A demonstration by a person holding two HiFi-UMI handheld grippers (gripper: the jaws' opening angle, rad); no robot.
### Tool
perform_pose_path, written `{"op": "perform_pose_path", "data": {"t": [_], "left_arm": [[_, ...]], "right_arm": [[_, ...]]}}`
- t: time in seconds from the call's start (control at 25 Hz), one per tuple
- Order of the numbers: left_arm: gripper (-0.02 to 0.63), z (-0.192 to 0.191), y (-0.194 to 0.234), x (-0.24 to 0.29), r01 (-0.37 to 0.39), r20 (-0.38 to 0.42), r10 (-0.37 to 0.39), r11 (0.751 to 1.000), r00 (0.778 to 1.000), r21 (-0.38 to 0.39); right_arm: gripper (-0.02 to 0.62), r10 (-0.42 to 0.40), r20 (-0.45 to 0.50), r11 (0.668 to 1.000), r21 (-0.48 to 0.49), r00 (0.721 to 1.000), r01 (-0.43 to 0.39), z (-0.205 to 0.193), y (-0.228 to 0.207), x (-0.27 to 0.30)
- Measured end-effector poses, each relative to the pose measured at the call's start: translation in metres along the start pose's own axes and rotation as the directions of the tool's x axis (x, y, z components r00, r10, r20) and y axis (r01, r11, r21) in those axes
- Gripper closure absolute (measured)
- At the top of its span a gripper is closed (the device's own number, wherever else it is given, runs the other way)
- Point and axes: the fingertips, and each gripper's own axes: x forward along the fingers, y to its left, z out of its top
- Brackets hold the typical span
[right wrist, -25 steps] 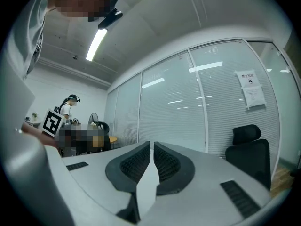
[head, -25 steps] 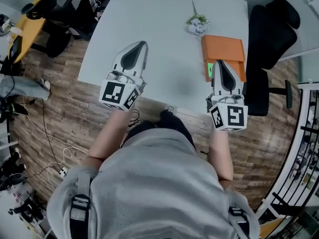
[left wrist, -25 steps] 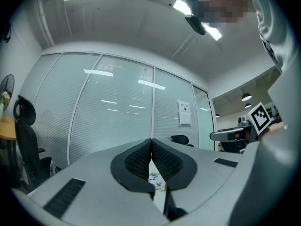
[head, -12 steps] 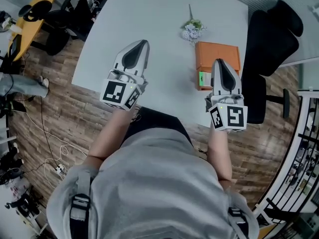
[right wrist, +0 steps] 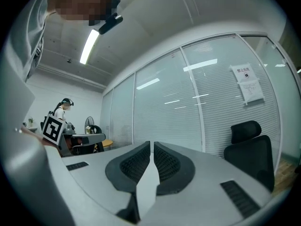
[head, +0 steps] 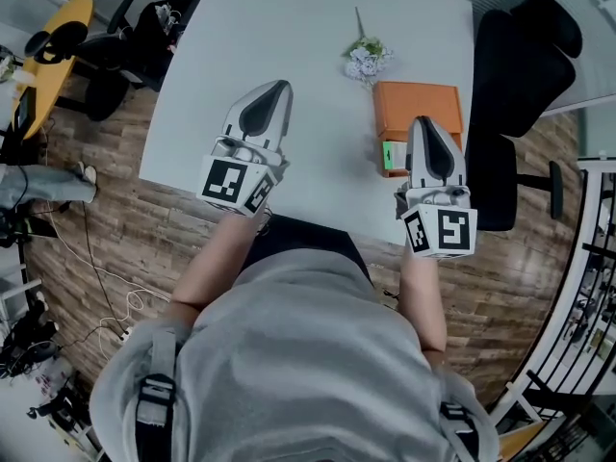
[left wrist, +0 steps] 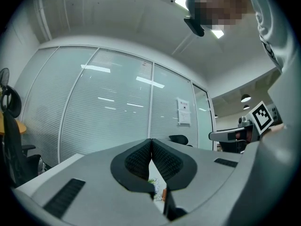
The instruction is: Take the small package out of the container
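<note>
An orange box [head: 416,111] lies on the white table [head: 289,27] near its right front edge. A small green package [head: 389,154] shows at the box's near left corner. My right gripper [head: 424,123] hangs over the box's near part, just right of the green package, jaws shut and empty [right wrist: 152,145]. My left gripper [head: 276,89] hovers over the table's left front area, far from the box, also shut with nothing between its pads [left wrist: 151,142]. Both gripper views look level across the room, so neither shows the box.
A small sprig of white flowers [head: 364,58] lies on the table just beyond the box. A black office chair [head: 515,75] stands right of the table. More chairs [head: 115,61] and cables [head: 106,277] sit on the wood floor at left.
The table and orange box have shifted slightly up and left in the head view. Both grippers hold about the same places and stay shut.
</note>
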Motion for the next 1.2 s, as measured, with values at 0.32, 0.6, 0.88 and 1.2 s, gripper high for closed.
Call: {"op": "perform_pose_path", "data": {"t": [0.32, 0.6, 0.88, 1.2], "left_arm": [[0.586, -0.009, 0.006, 0.013, 0.059, -0.022, -0.059, 0.998, 0.998, -0.012], [0.586, -0.021, 0.009, 0.032, 0.101, -0.015, -0.101, 0.995, 0.995, -0.026], [0.586, -0.045, -0.008, 0.049, 0.159, -0.037, -0.161, 0.986, 0.986, -0.042], [0.586, -0.076, -0.014, 0.047, 0.185, -0.085, -0.191, 0.980, 0.978, -0.073]], "right_arm": [[0.541, -0.074, -0.040, 0.997, 0.006, 0.996, 0.074, -0.019, -0.005, 0.003], [0.541, -0.132, -0.079, 0.991, -0.009, 0.988, 0.132, -0.035, -0.018, 0.002], [0.541, -0.171, -0.237, 0.985, -0.010, 0.956, 0.174, -0.105, -0.034, -0.005], [0.540, -0.132, -0.493, 0.991, -0.065, 0.860, 0.115, -0.222, -0.027, -0.005]]}}
